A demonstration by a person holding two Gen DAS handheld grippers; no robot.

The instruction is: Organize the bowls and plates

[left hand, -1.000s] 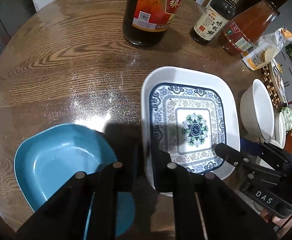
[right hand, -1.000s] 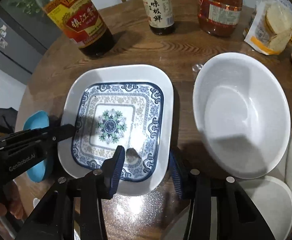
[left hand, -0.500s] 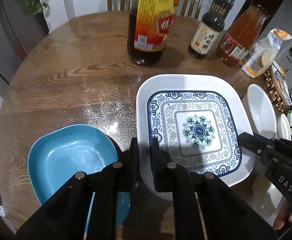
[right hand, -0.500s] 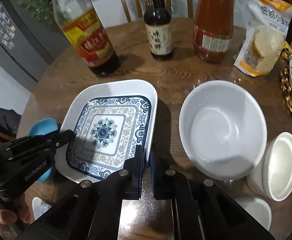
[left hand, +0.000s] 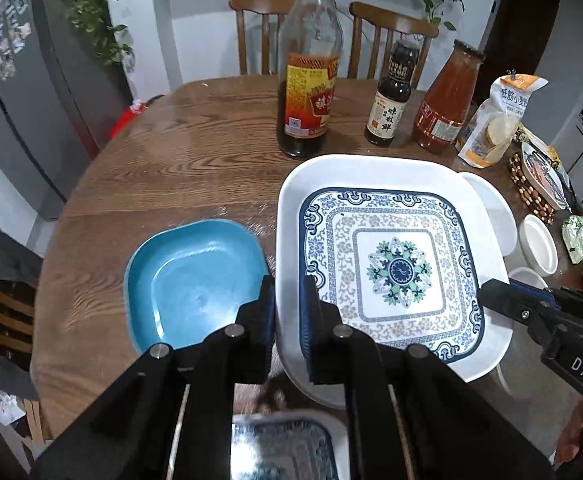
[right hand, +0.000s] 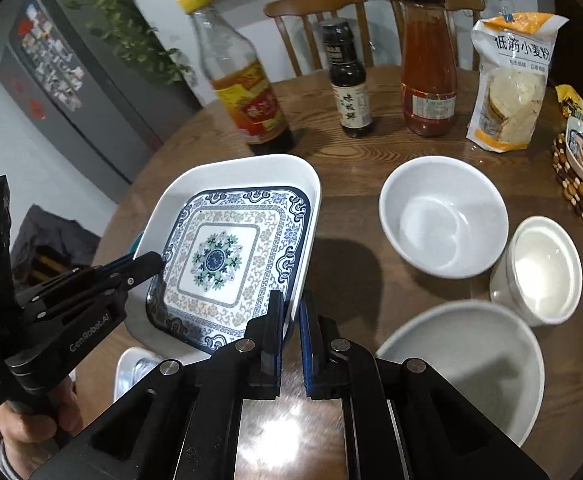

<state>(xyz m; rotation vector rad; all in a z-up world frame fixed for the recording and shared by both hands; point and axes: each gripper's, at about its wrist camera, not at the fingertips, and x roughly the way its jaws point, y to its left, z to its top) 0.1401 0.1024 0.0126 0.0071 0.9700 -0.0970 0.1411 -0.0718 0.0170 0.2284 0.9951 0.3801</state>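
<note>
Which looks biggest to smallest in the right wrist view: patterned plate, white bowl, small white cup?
1. patterned plate, clamped by both grippers
2. white bowl
3. small white cup
The cup sits nearer the camera, yet looks smallest.

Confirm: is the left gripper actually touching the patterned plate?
Touching. The left wrist view shows the left gripper shut on the rim of the patterned plate, one finger on each side.

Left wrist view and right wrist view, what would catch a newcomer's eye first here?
First, the patterned square plate, lifted off the wooden table and pinched at opposite rims by the left hand-held gripper and the right hand-held gripper. Next, the blue dish lying on the table to its left. Behind them stands a row of sauce bottles.
</note>
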